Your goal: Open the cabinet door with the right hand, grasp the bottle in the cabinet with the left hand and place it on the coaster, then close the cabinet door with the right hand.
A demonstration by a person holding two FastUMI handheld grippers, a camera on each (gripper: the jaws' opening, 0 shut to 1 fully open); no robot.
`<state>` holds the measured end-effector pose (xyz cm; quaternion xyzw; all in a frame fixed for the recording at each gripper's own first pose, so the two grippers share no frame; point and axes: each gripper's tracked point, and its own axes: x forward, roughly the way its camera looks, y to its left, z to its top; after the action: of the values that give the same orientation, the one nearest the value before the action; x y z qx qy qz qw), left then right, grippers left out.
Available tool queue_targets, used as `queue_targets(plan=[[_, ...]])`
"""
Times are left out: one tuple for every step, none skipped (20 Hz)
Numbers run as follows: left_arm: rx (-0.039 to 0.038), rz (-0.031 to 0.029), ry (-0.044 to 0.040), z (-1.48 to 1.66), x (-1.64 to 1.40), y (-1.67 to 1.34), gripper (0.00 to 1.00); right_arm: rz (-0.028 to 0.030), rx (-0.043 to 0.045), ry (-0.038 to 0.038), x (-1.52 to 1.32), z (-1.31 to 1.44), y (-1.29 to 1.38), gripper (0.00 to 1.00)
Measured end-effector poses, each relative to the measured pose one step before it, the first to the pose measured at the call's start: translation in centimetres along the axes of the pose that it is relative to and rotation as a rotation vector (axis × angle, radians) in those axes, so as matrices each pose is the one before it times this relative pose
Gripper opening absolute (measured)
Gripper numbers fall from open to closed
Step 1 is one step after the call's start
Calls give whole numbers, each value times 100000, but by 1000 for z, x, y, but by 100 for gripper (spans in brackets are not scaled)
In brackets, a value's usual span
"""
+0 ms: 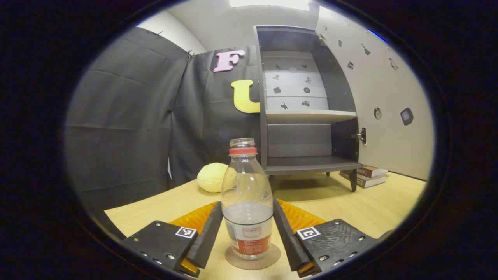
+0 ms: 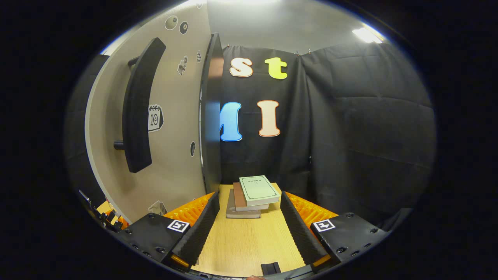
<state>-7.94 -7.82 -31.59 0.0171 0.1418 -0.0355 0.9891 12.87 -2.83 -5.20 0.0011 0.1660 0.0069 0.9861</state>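
Bottle: in my left gripper view the bottle (image 1: 246, 202) stands between the fingers of my left gripper (image 1: 246, 233), on the round coaster (image 1: 253, 258).
Left gripper state: fingers spread either side of the bottle; I cannot tell whether they touch it.
Bottle axis: upright, open neck up, no cap.
Right gripper state: my right gripper (image 2: 246, 227) is apart, nothing between its fingers.
Surface: pale wooden table (image 1: 350, 206); a yellow round lump (image 1: 212, 177) far left, stacked books (image 2: 251, 196) far right.
Room: cabinet (image 1: 307, 112) beyond the bottle, shelves bare, cabinet door (image 1: 383, 97) swung open to the right; its handle (image 2: 138, 105) is left of my right gripper.
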Motion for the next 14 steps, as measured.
queue_targets(plan=[[912,87,1332,93,-42,-118,78,360,138,-23,68,-16,127,99],[639,182,565,293,-50,-32,77,369,306,-150,147,72,88,99],[543,421,528,352,-140,33,77,570,272,-66,59,27,193,99],[-12,720,-121,489,-167,244,77,617,189,-142,138,-75,207,99],[-582,-259,-69,280,-432,-95,80,709,183,-251,144,76,183,99],[-571,151,155,551,-269,50,77,650,279,-282,17,166,142,99],[-554,314,158,494,-364,101,77,280,379,-393,85,89,-55,99],[-395,-2,-274,728,-317,-78,77,227,719,-617,12,204,-151,99],[108,-59,-911,933,-387,-137,80,204,1262,-727,-67,265,-175,99],[557,9,-1070,1114,-443,40,77,176,1742,-802,-18,374,-194,99],[691,333,-991,1220,-321,71,77,318,1996,-507,-65,248,-211,99],[-533,570,-689,1364,-361,167,77,421,2196,-446,8,271,-210,100],[-1548,269,-745,1432,-298,63,77,432,2183,-381,-48,267,-154,100],[-1615,402,-620,1513,-343,58,80,535,2671,-249,-55,306,-152,99]])
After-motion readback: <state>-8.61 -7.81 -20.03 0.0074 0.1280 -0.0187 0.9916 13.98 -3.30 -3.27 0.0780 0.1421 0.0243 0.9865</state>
